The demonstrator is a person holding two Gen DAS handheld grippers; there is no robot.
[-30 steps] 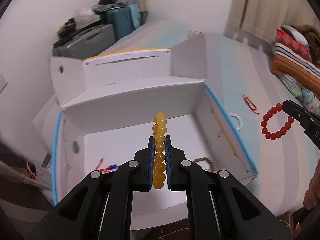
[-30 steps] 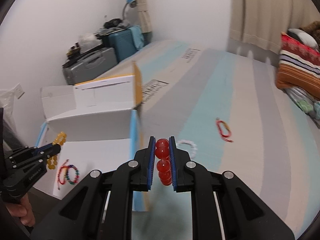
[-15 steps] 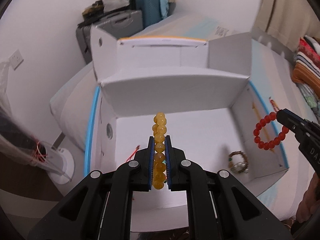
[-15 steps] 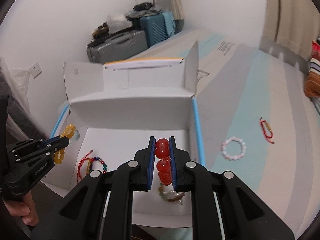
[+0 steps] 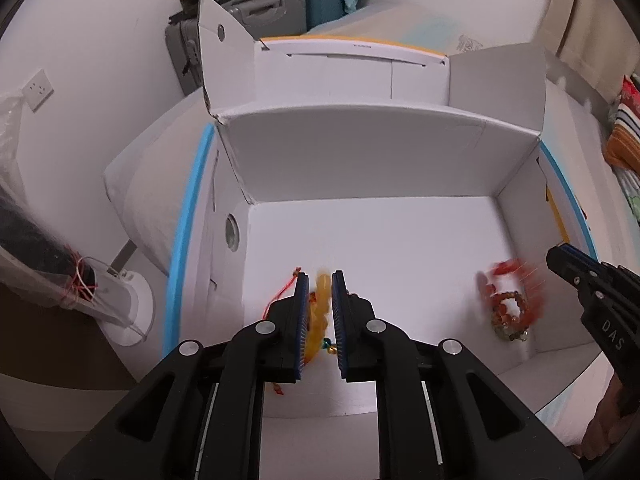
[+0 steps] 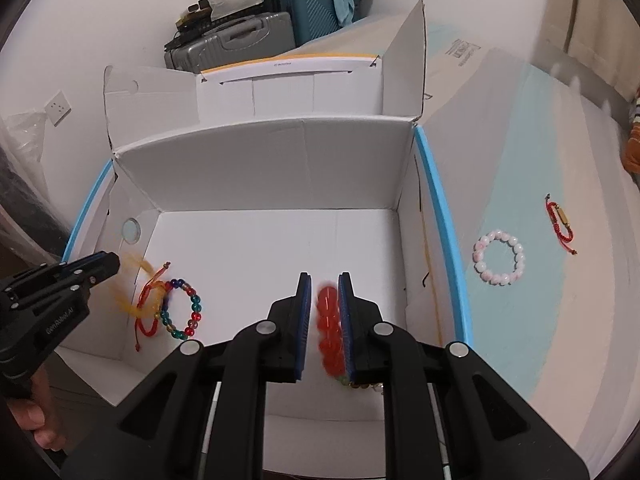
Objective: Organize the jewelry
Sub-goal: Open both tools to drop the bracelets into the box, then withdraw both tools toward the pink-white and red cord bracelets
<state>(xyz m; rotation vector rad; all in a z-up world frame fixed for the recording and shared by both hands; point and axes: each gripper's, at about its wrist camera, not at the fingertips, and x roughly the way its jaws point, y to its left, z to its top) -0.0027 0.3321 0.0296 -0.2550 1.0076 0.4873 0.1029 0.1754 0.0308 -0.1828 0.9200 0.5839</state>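
An open white cardboard box (image 6: 280,168) sits on the bed. My left gripper (image 5: 320,276) hangs over the box's left side, jaws opening. The yellow bead bracelet (image 5: 320,304) is a blur slipping down between the pads, free of them. In the right wrist view it streaks yellow (image 6: 128,292) below the left gripper (image 6: 108,262). My right gripper (image 6: 323,278) is over the box's right side, jaws opening too, with the red bead bracelet (image 6: 330,324) blurred and loose between them. In the left wrist view the red bracelet (image 5: 512,284) drops clear of the right gripper (image 5: 558,254).
On the box floor lie a multicolour bead bracelet (image 6: 180,308), a red cord (image 6: 148,308) and a brown-green bead bracelet (image 5: 510,320). A pink-white bead bracelet (image 6: 499,262) and a red cord bracelet (image 6: 560,222) lie on the striped mattress to the right. Suitcases (image 6: 232,40) stand behind.
Both grippers moved down and over the box floor. Their jaws parted, and the yellow and red bracelets, gripped before, now fall blurred into the box.
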